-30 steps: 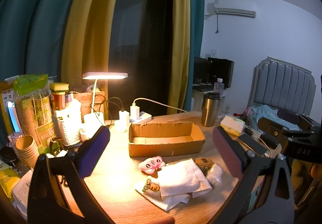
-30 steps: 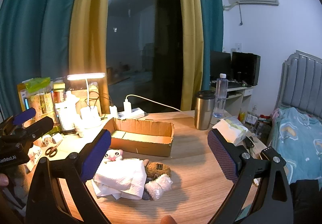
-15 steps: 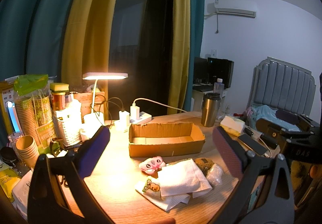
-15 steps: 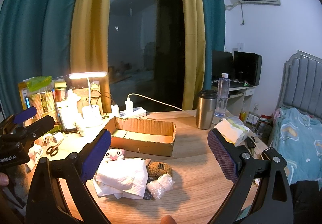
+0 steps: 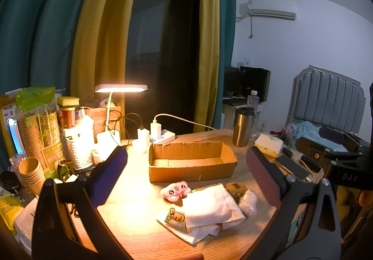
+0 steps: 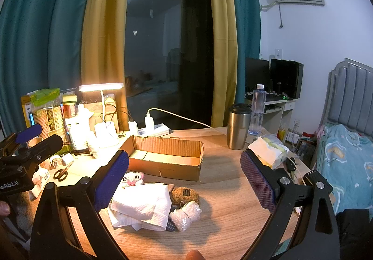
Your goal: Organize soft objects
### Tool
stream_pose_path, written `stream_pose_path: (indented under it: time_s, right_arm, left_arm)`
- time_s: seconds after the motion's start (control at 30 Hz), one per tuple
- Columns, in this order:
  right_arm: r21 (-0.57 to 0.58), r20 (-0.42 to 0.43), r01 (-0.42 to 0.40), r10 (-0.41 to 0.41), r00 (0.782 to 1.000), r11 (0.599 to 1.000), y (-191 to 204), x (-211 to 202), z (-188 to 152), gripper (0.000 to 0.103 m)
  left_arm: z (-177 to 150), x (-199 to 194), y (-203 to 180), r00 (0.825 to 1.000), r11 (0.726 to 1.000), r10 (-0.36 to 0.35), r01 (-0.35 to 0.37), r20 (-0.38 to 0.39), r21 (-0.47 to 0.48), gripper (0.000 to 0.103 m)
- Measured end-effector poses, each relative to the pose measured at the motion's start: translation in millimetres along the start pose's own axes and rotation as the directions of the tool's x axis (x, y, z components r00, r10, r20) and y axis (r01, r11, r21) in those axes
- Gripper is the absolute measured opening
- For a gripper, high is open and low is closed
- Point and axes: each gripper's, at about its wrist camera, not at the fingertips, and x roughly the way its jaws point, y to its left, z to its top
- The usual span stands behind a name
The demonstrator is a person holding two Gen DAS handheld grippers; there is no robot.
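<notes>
An empty cardboard box (image 5: 191, 164) (image 6: 165, 157) stands on the wooden table. In front of it lies a pile of soft things: a pink plush toy (image 5: 175, 191) (image 6: 132, 178), folded white paper towels (image 5: 209, 207) (image 6: 142, 204), a brown plush (image 5: 236, 188) (image 6: 185, 194) and a bubble-wrap wad (image 5: 248, 199) (image 6: 185, 214). My left gripper (image 5: 186, 176) is open and empty, held above and before the pile. My right gripper (image 6: 184, 178) is open and empty, also above the pile.
A lit desk lamp (image 5: 121, 88), paper cups (image 5: 31, 171), jars and chargers crowd the table's left side. A steel tumbler (image 6: 238, 129), a water bottle (image 6: 257, 108) and a tissue pack (image 6: 268, 151) stand right. Scissors (image 6: 61, 172) lie left. A bed (image 6: 347, 157) is at far right.
The right wrist view has shifted slightly, so the box and pile sit a little further right in it. The left gripper has barely moved. Both stay open.
</notes>
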Motion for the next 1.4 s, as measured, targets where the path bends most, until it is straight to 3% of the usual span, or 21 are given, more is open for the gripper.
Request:
stream_pose_path:
  time_s: [1.1,1.4]
  right_arm:
    - [0.004,-0.001,0.002,-0.002,1.0,1.0,-1.1,0.9,0.2,0.098]
    - [0.022,-0.065,0.011,-0.009,0.998,1.0,-10.9,25.2,-15.6,0.098]
  left_arm:
    - [0.5,0.1,2.7,1.0,1.0,0.009,-0.009,-0.002,0.004,0.102]
    - [-17.2,28.8,14.9,0.996,0.999,0.042,-0.042,-0.082,-0.005,0.102]
